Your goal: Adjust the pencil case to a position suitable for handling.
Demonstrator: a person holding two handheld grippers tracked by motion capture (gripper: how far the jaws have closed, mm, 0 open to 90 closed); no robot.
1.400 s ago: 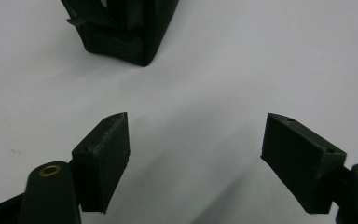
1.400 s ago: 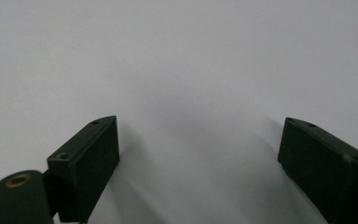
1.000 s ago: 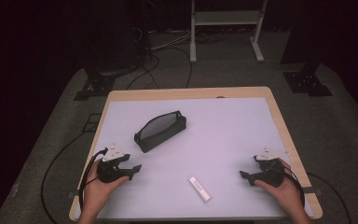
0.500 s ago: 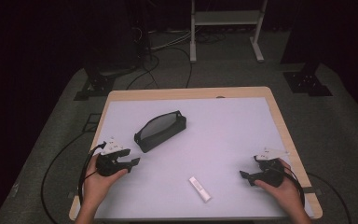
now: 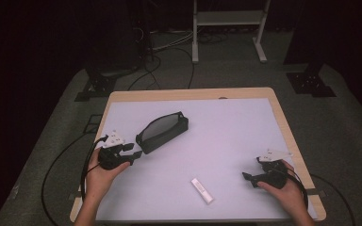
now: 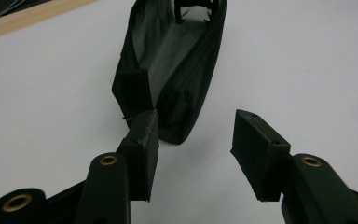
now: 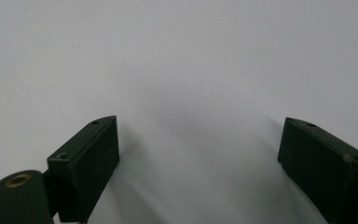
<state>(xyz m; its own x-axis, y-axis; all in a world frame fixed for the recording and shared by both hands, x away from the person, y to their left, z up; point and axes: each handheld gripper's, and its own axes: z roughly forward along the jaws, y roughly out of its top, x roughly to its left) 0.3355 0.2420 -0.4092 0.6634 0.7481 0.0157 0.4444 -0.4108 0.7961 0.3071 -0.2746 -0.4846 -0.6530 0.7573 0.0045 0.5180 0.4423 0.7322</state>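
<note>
**Left closing in on the pouch**

We have the left hand-held gripper point(image 5: 133, 154) jaws wide, nothing held, just beside the near end of the black soft fabric zip pouch point(image 5: 162, 132), which lies on the white-topped counter point(image 5: 235, 127) left of centre. In the left gripper view the pouch point(image 6: 172, 74) sits just past the jaws, mouth apparently open. We judge it light and floppy; it will sag, so pinch one side wall at the rim near the end, not the whole body. Right hand-held gripper point(image 5: 246, 177) jaws wide, empty, low over bare counter point(image 7: 177, 56), well apart. The small white flat stick point(image 5: 201, 190) lies near the front edge.
</note>
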